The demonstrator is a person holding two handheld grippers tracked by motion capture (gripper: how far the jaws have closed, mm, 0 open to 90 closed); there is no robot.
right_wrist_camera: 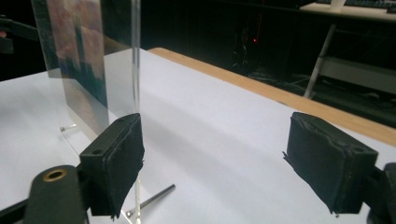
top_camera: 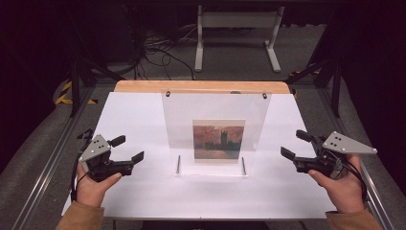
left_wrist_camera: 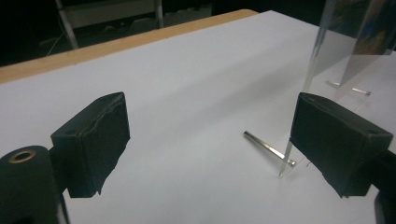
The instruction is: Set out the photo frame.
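From the high view, a clear acrylic picture frame (top_camera: 215, 127) is standing upright near the middle of the white table (top_camera: 134, 115), holding a small print of a reddish skyline (top_camera: 219, 140) and resting on two thin metal pins (top_camera: 178, 164). The left gripper (top_camera: 128, 149) is hovering well to the frame's left with its jaws spread and nothing between them; the right gripper (top_camera: 293, 144) is doing the same on the other side, jaws apart and empty. Judging by this, the work on the frame is only just getting under way: neither tool is touching it, and any grasp, lift or shift is yet to come. In the left gripper view, the jaws are gaping over bare white surface, with the frame's near corner and one pin (left_wrist_camera: 268, 148) lying just ahead. In the right gripper view, the wide-open jaws are flanking the frame's edge (right_wrist_camera: 135, 70), not pinching it. The table has a wooden strip (top_camera: 201, 86) along its far edge; beyond it, a dark room is showing grey carpet, loose cables (top_camera: 158, 52) and a white stand (top_camera: 237, 36).
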